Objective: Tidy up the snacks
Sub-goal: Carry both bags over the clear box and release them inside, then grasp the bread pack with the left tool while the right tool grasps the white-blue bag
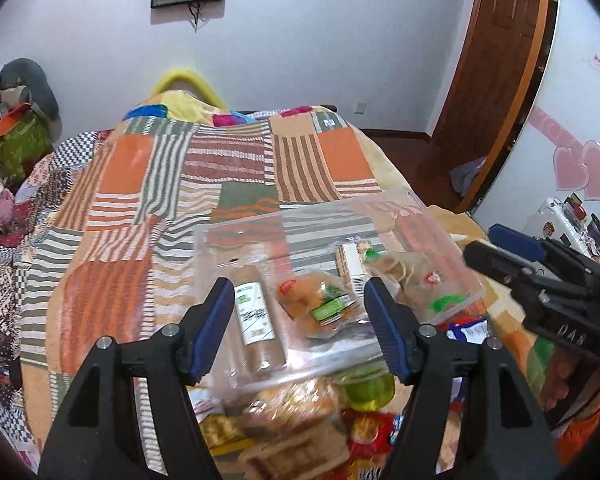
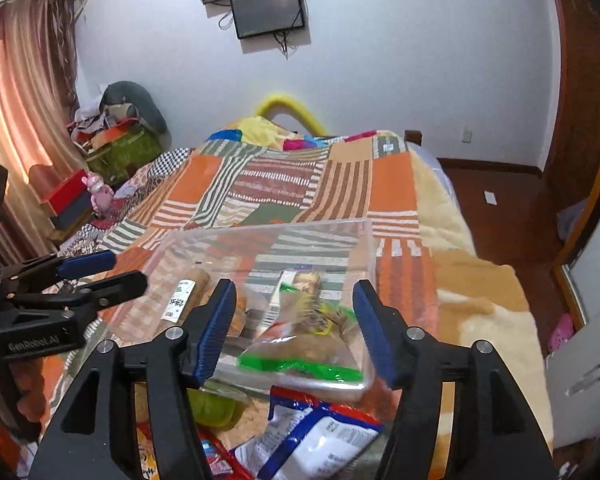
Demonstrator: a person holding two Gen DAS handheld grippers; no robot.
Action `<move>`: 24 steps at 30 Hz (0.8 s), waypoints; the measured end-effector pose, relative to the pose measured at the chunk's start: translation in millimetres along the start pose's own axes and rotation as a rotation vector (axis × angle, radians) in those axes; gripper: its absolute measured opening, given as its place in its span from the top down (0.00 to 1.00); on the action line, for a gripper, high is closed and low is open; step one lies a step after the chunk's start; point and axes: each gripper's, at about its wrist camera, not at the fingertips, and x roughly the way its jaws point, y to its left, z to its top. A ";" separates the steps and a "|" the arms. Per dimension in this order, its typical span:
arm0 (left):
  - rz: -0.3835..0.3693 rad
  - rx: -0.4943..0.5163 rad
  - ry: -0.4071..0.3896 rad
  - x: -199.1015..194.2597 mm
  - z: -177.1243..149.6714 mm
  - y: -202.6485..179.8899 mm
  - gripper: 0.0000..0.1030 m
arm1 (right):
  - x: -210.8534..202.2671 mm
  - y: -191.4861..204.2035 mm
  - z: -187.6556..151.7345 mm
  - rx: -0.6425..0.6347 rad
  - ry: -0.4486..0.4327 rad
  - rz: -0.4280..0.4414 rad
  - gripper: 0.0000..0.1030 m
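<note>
Both grippers' fingers released, nothing held: green-edged bag [image 2: 300, 344] lies crosswise at 12 o'clock between right gripper [image 2: 295, 330] fingers, left gripper [image 2: 100, 270] at 9 o'clock.

A bed [image 2: 452, 216] under a striped patchwork blanket [image 2: 284, 184] fills the room's middle, with two dark screens [image 2: 270, 10] on the far wall, pink curtains [image 2: 16, 112] at left and a wooden door [image 1: 496, 52] at right.
</note>
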 end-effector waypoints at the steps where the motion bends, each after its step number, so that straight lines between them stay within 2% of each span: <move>1: 0.002 -0.001 -0.003 -3.5 -1.2 2.3 0.32 | -3.5 -0.3 0.0 -0.003 -0.004 0.000 0.44; 8: 0.009 -0.002 0.024 -24.8 -30.6 14.6 0.28 | -20.3 0.2 -13.7 -0.017 -0.013 -0.015 0.39; 13: -0.009 -0.016 0.064 -23.7 -58.2 13.8 0.21 | -22.6 -2.1 -31.8 -0.016 0.008 -0.030 0.31; 18: -0.021 -0.044 0.117 -11.4 -84.1 7.4 0.18 | -28.0 -3.5 -53.1 0.011 0.015 -0.044 0.30; 21: -0.006 -0.059 0.149 -3.1 -94.9 4.2 0.18 | -28.4 -2.0 -62.2 0.016 0.032 -0.045 0.28; 24: 0.047 -0.078 0.143 2.1 -103.9 2.1 0.18 | -25.5 -2.6 -72.3 0.045 0.048 -0.029 0.24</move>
